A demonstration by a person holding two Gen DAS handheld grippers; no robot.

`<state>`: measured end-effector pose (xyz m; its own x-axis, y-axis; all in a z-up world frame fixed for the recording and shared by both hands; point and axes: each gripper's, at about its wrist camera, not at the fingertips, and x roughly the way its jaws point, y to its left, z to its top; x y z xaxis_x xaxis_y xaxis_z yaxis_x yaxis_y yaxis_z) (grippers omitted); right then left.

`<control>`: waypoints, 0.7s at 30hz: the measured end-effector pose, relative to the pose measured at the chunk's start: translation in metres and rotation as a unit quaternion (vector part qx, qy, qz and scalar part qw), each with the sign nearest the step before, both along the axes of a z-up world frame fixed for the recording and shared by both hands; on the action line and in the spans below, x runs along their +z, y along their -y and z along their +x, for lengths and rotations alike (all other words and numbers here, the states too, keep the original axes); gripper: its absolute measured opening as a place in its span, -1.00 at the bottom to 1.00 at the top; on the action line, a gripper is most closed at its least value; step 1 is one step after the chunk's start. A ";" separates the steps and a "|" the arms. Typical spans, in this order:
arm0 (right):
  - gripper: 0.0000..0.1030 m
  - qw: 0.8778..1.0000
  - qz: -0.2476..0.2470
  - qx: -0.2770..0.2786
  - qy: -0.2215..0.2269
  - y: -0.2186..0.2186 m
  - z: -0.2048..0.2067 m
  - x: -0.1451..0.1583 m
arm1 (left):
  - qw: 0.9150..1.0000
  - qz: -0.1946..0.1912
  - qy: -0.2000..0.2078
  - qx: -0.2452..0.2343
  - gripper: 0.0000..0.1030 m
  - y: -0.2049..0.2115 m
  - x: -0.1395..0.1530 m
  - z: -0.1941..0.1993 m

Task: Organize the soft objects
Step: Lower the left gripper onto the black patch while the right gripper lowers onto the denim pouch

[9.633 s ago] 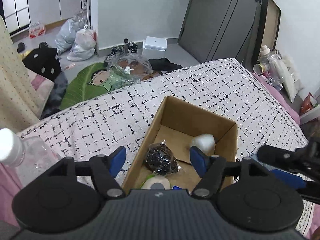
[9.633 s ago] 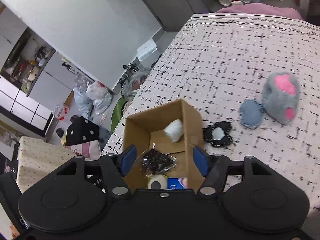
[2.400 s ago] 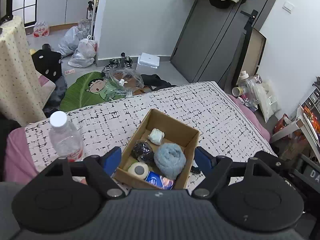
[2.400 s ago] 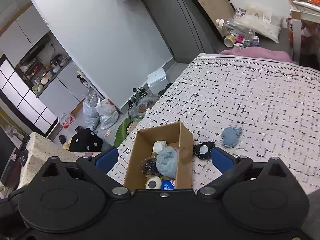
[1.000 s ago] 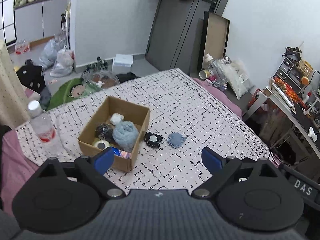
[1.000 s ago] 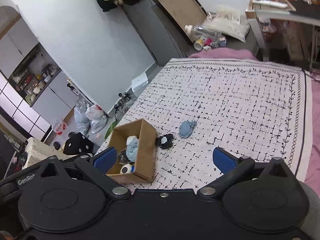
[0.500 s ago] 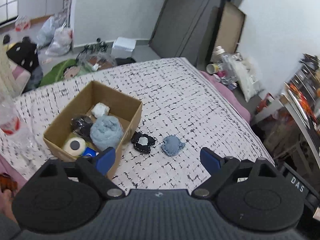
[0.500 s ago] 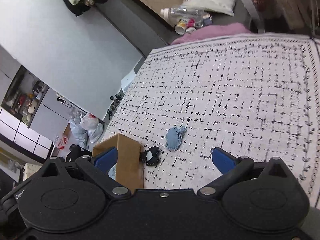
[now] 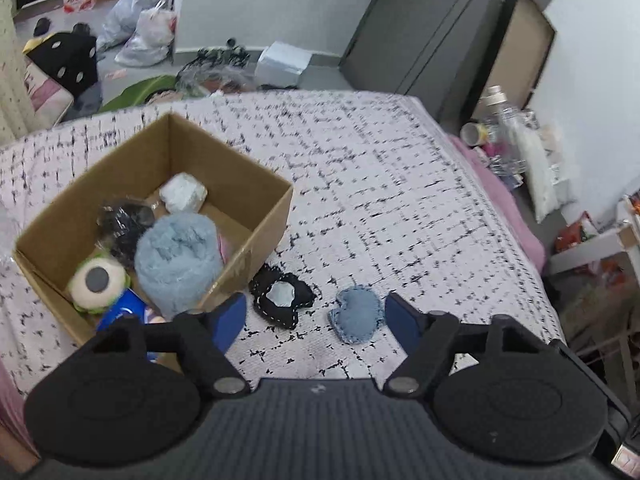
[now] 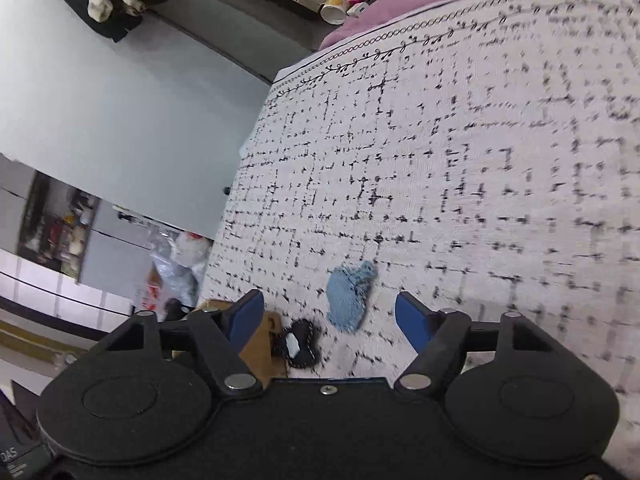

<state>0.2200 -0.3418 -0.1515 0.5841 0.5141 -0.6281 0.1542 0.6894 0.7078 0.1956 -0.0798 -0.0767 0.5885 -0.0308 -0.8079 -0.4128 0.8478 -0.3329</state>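
Soft objects mostly in cardboard box [image 9: 256, 236] on bed; black patch [image 9: 281, 297] & blue patch [image 9: 355, 314] left beside it. Both hand-held grippers, left [image 9: 312, 318] & right [image 10: 330, 318], apart, empty.

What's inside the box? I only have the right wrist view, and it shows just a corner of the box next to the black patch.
Observer: The box holds several soft things. The biggest is a fluffy blue roll.
Operator: Any room left in it?
Observer: Some. Bare cardboard floor shows at the right side, past the white bundle.
Operator: Where is the left tool?
Observer: The left tool is open and empty. In its own view, the black patch and blue patch lie between its fingers on the sheet.
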 end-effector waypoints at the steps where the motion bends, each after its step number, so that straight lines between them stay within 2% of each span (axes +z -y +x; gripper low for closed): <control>1: 0.24 1.000 0.012 0.004 -0.001 0.001 0.004 -0.007 | 1.000 -0.002 -0.002 0.003 0.24 0.001 -0.006 0.004; 2: 0.19 1.000 0.027 0.005 -0.008 0.002 0.007 -0.014 | 1.000 -0.002 -0.006 0.006 0.10 0.002 -0.011 0.006; 5: 0.13 0.998 0.057 0.008 -0.018 0.003 0.014 -0.029 | 1.000 0.004 -0.019 0.010 -0.05 0.005 -0.029 0.017; 11: 0.13 0.998 0.053 0.015 -0.042 -0.006 0.024 -0.046 | 0.998 0.044 -0.031 0.033 -0.05 0.017 -0.054 0.029; 15: 0.13 0.997 0.053 0.020 -0.053 -0.008 0.034 -0.059 | 0.995 0.052 -0.035 0.073 -0.05 0.017 -0.069 0.030; 21: 0.13 0.995 0.067 0.032 -0.061 -0.010 0.042 -0.071 | 0.992 0.068 -0.038 0.099 -0.04 0.022 -0.086 0.034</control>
